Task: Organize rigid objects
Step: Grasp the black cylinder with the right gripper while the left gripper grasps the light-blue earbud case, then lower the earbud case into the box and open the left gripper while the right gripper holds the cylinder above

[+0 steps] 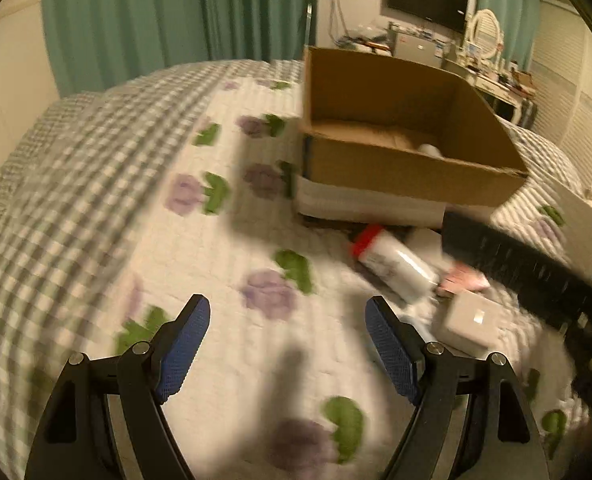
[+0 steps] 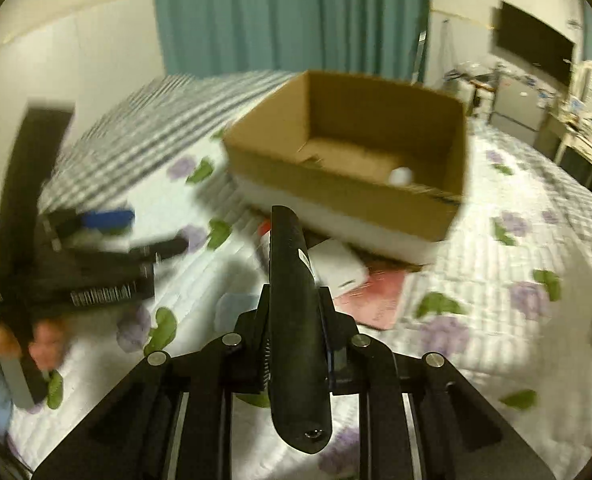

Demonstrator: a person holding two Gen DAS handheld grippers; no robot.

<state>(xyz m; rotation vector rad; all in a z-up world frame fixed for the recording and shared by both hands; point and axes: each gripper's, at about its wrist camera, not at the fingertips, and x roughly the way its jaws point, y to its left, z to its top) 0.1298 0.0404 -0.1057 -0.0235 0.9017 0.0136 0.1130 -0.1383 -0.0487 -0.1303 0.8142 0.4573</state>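
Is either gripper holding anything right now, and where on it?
The right gripper is shut on a long black comb-like tool, gripped near its rear end. The left gripper is open and holds nothing.

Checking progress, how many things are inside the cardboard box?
1 visible: a small white object near the cardboard box front wall. Others may hide behind that wall.

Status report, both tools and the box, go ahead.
Left tool open, empty. Right tool shut on black comb, aimed at cardboard box. Bottle and small boxes lie before it.
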